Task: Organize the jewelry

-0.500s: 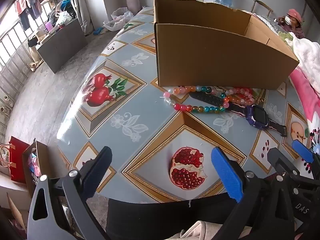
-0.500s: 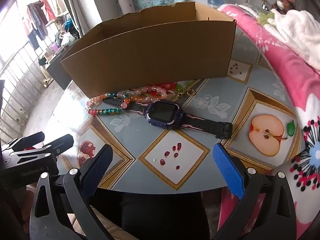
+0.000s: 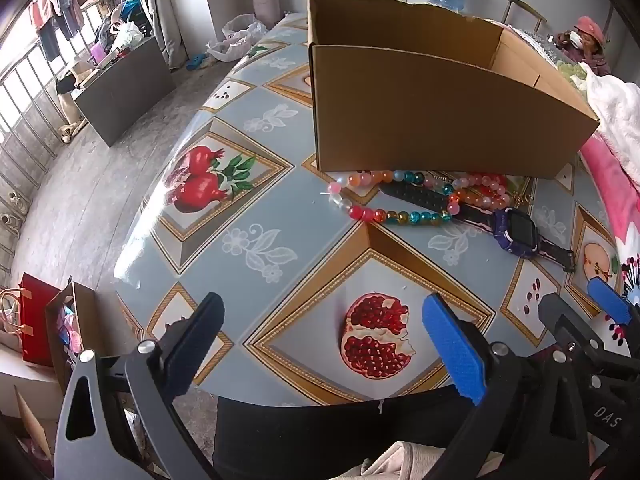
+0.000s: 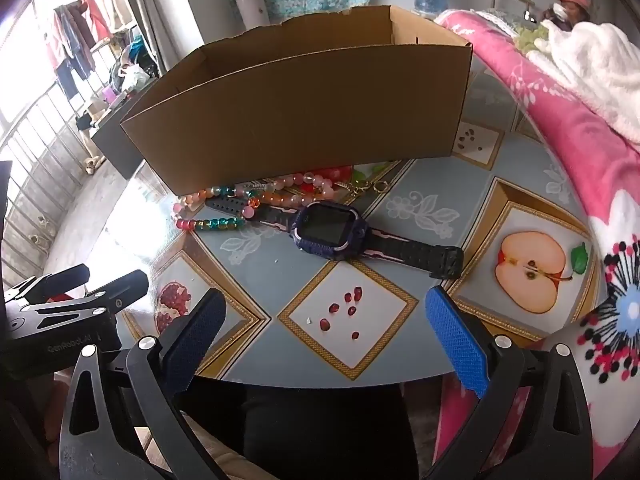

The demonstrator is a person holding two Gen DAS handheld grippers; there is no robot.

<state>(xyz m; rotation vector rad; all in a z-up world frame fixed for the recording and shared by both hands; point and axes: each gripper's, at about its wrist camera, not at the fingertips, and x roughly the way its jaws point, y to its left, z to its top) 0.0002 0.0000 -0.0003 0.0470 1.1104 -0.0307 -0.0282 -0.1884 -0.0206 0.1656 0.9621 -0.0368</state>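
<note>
On the fruit-printed table (image 3: pixel 256 216), seen from the left wrist view, the left gripper (image 3: pixel 324 340) hangs over the near edge with its jaws spread wide and nothing between them. Well ahead of it a string of coloured beads (image 3: pixel 400 214) lies against the foot of an open cardboard box (image 3: pixel 440 120), draped across the black strap of a purple watch (image 3: pixel 516 232). The right gripper (image 3: pixel 608 308) shows at the far right, just beside the left one.

From the right wrist view, the right gripper (image 4: pixel 324 340) is likewise fully open and empty, hovering above the printed pomegranate seeds. The watch (image 4: pixel 328 230) lies directly ahead, its strap running out to the right; the beads (image 4: pixel 224 216) cross its other strap, and a small gold clasp (image 4: pixel 368 188) sits by the box (image 4: pixel 304 104) wall.

Nothing looks put away yet, though I cannot see the floor of the box. The trouble I would expect is the tangle: lifting the watch may drag the beads along, or pulling the beads could snag on the strap and scatter things. The smooth tablecloth may let round beads slip from the pads, and the two grippers, so close together, could knock each other.
</note>
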